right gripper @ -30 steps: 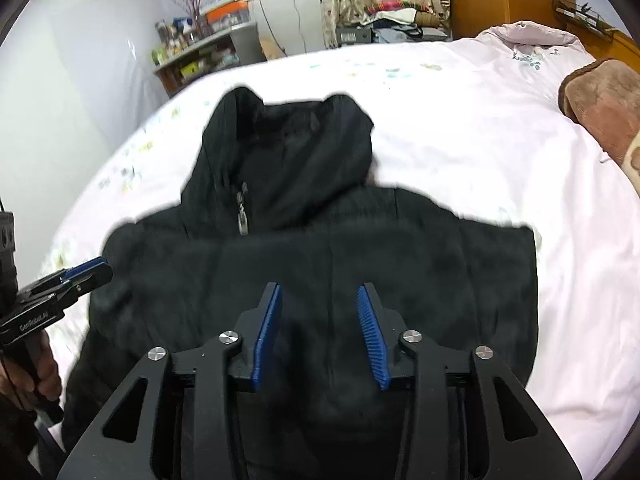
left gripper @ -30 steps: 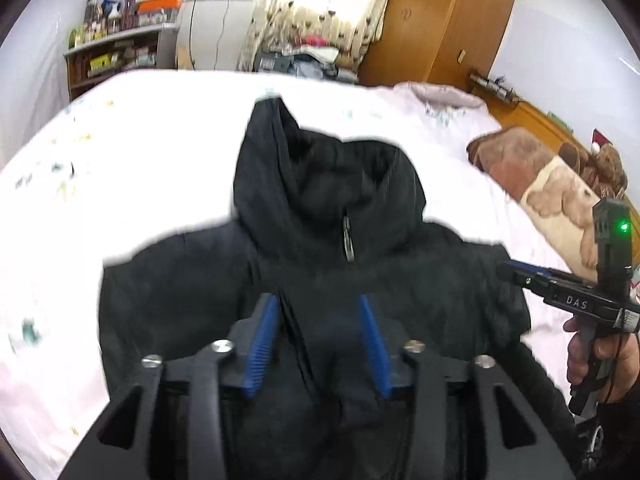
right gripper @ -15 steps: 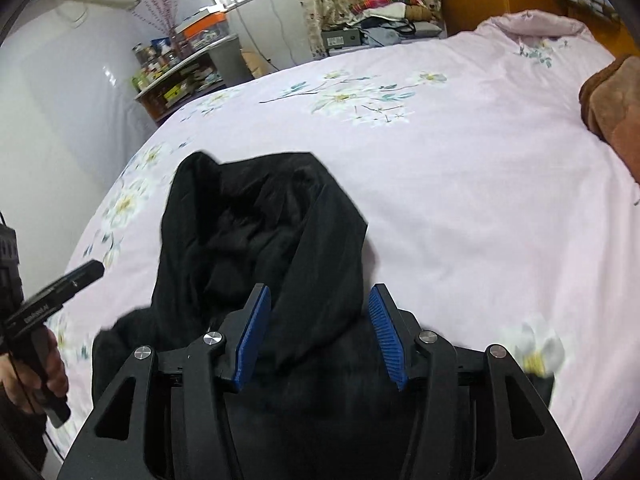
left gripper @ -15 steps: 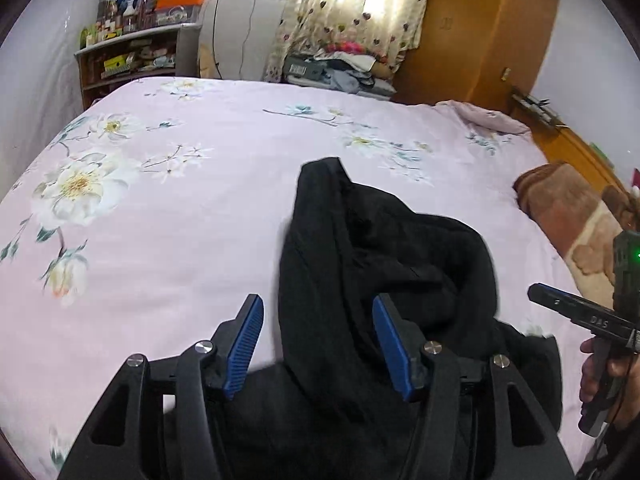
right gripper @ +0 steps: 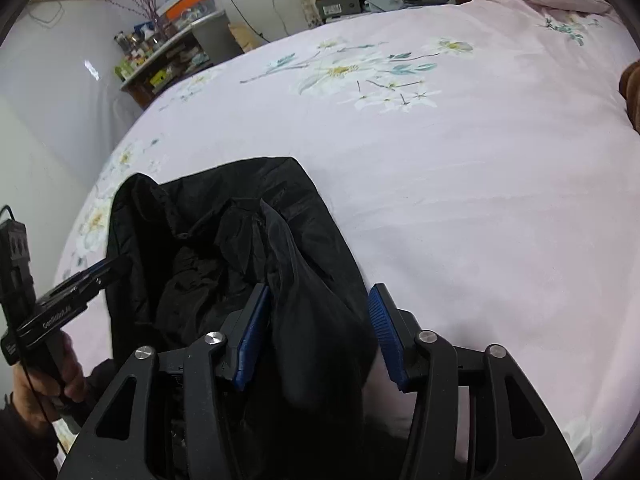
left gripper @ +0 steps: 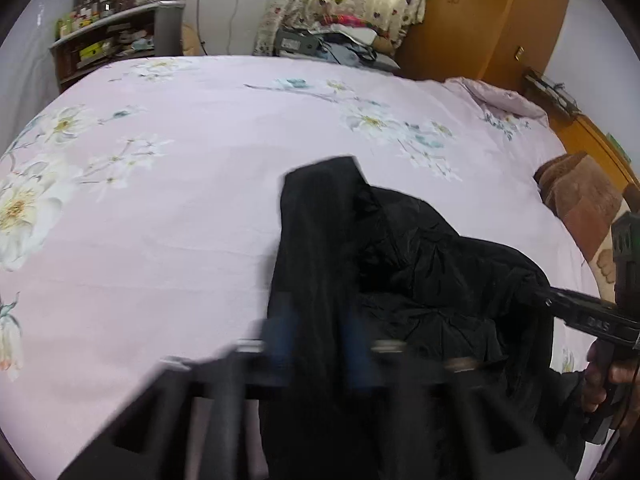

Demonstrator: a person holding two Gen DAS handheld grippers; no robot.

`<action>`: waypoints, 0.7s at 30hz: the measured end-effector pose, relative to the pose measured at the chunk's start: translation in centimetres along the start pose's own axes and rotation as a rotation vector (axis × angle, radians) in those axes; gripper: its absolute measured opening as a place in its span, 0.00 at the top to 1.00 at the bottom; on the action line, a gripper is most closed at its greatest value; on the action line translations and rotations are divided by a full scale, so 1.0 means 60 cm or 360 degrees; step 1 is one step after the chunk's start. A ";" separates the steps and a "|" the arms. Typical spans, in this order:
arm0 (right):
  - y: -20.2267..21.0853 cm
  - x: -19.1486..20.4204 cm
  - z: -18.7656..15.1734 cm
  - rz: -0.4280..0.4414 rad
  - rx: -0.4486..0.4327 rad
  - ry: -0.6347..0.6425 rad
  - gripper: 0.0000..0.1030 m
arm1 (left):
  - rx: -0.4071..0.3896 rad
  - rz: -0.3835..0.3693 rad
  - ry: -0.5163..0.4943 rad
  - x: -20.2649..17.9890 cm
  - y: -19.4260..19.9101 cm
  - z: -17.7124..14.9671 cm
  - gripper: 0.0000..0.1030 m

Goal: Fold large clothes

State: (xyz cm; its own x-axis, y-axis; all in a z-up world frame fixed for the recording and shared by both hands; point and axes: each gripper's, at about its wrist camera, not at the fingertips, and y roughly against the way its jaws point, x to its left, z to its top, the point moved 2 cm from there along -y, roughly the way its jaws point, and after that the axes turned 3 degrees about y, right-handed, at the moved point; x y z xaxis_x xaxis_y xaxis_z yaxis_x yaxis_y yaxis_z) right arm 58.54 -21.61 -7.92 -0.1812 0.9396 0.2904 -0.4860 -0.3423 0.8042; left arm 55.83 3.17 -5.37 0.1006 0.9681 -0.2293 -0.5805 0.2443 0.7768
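A black hooded jacket lies bunched on the pink floral bed sheet, hood end farthest from me; it also shows in the right wrist view. My left gripper is blurred by motion, its blue pads close around a fold of the jacket's left edge. My right gripper has its blue pads apart with the jacket's right edge between them. Each gripper shows in the other's view, the right one and the left one, both at the jacket's sides.
A brown pillow lies at the bed's right side. A shelf with clutter and a pile of things stand beyond the far edge. A wooden wardrobe is at the back right.
Both grippers moved forward over the jacket toward the hood, and the jacket's lower body is now bunched up. The left gripper's pads have come closer together on the fabric.
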 end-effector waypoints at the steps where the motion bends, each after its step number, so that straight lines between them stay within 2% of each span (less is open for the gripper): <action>1: -0.003 0.006 -0.001 -0.0004 0.0007 0.0019 0.88 | -0.0014 0.0013 -0.0024 -0.003 0.002 -0.001 0.94; 3: 0.005 0.017 -0.005 -0.0030 -0.0023 0.0057 0.91 | -0.0068 0.0022 -0.0072 -0.011 0.019 -0.007 0.94; 6: 0.047 0.027 -0.011 -0.0005 -0.0109 0.0054 0.92 | -0.0148 -0.0012 -0.0059 -0.011 0.066 -0.013 0.95; 13: 0.183 0.060 -0.060 0.0048 -0.0270 0.0078 0.92 | -0.0314 -0.0095 -0.0005 -0.007 0.203 -0.040 0.95; 17: 0.259 0.075 -0.114 0.0071 -0.0341 0.0094 0.92 | -0.0393 -0.0133 -0.0026 -0.016 0.279 -0.081 0.95; 21: 0.307 0.081 -0.180 0.0109 -0.0372 0.0073 0.92 | -0.0436 -0.0174 -0.0048 -0.022 0.341 -0.147 0.95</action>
State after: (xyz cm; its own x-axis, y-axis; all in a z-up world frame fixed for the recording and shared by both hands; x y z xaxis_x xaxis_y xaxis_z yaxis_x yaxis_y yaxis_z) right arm 39.47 -23.39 2.69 -0.2567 0.9148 0.3119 -0.6547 -0.4020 0.6402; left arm 36.71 6.43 5.65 0.1962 0.9392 -0.2820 -0.7611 0.3271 0.5601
